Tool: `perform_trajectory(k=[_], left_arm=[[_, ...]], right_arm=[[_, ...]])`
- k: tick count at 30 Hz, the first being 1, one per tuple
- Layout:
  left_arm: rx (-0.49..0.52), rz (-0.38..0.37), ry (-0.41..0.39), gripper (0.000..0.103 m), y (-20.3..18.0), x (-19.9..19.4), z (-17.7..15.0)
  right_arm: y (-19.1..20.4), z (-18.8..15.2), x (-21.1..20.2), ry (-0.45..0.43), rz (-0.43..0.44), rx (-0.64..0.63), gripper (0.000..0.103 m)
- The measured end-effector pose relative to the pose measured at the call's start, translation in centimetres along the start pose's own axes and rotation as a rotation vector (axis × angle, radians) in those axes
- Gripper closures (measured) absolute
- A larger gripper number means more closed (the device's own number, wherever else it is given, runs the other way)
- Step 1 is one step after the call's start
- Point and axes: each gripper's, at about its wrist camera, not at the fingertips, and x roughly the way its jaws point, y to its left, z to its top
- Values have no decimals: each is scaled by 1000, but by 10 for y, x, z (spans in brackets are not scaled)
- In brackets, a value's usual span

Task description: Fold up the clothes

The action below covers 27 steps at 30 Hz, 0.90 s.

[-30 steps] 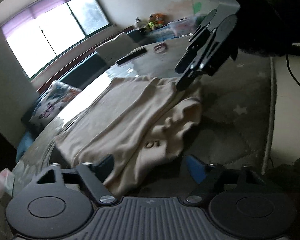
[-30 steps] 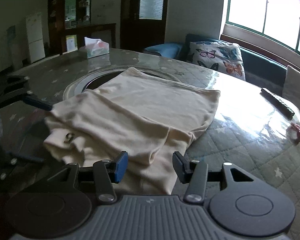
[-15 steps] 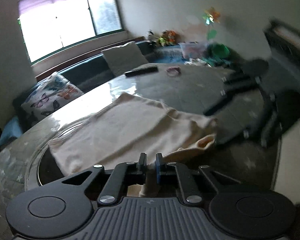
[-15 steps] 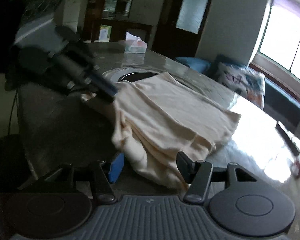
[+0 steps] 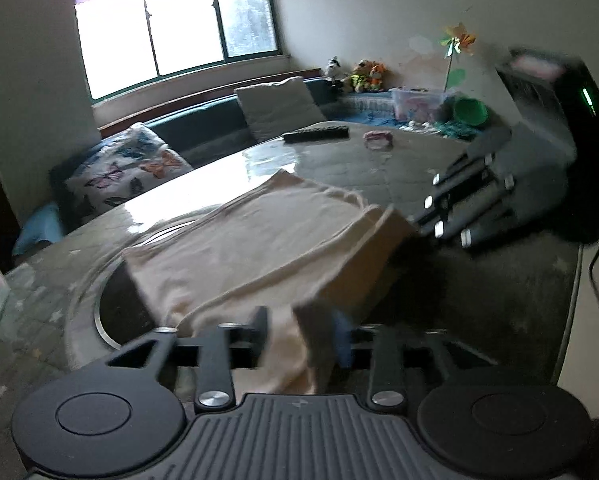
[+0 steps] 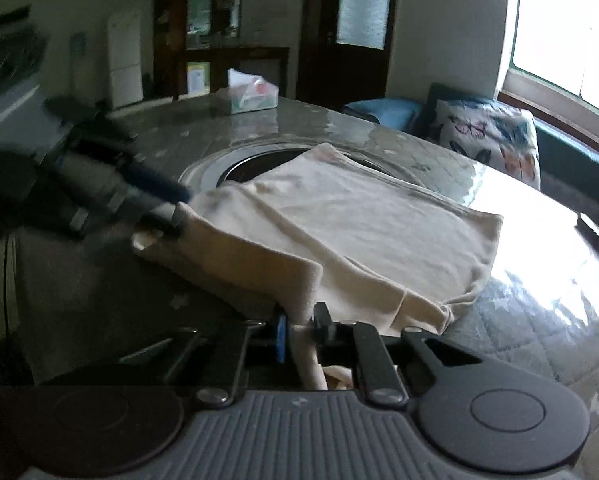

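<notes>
You have both grippers pinching the near hem of the cream garment [image 5: 267, 240], which lies on the round table [image 5: 399, 168] over its inset ring and toward the near edge. The left gripper [image 5: 299, 336] is pressed onto a bunched corner of cloth, and the right gripper [image 6: 299, 330] is pressed onto the other near corner. The held hem is lifted off the table and stretched between the two grippers, so its long axis runs across you, left to right. The rest of the garment lies straight ahead of both grippers, flat toward the far edge. Each hand is equally near, as each already holds its own corner. Judging by this, the coming move is to carry the hem forward over the flat part. Beyond it sit a tissue box [image 6: 247, 94], a remote [image 5: 315, 134] and a butterfly cushion [image 5: 127, 172]. No writing can be read anywhere.
</notes>
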Motion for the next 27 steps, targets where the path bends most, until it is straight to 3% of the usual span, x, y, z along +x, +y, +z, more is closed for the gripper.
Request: perform_trajectory(k=[9,10,11,14,15,21,27], left_arm=[[151,99,48,52,-15,7,-22],[168,113,53,53,-16,9,-23],[176,122,59,62,-16,12,-25],[164,124,69,86,-12,11,-25],[152,121,68,89,-10,10,-25],[92,99,23,92,-9,-12,-14],[53,42,-2,92,-23,-58,-6]], right_arm=[[-6,16,-8,-35,4,69,93],[-6,17,-9,-38,1,73,93],[-6,17,-9,-42,-1,79,93],[-4,15,-13,-65,-12,89,94],[-3,14,-15,-73,-15,92,94],[4,13,-34,-129,-22,87,95],[19,7,-81,-176,7,50,95]])
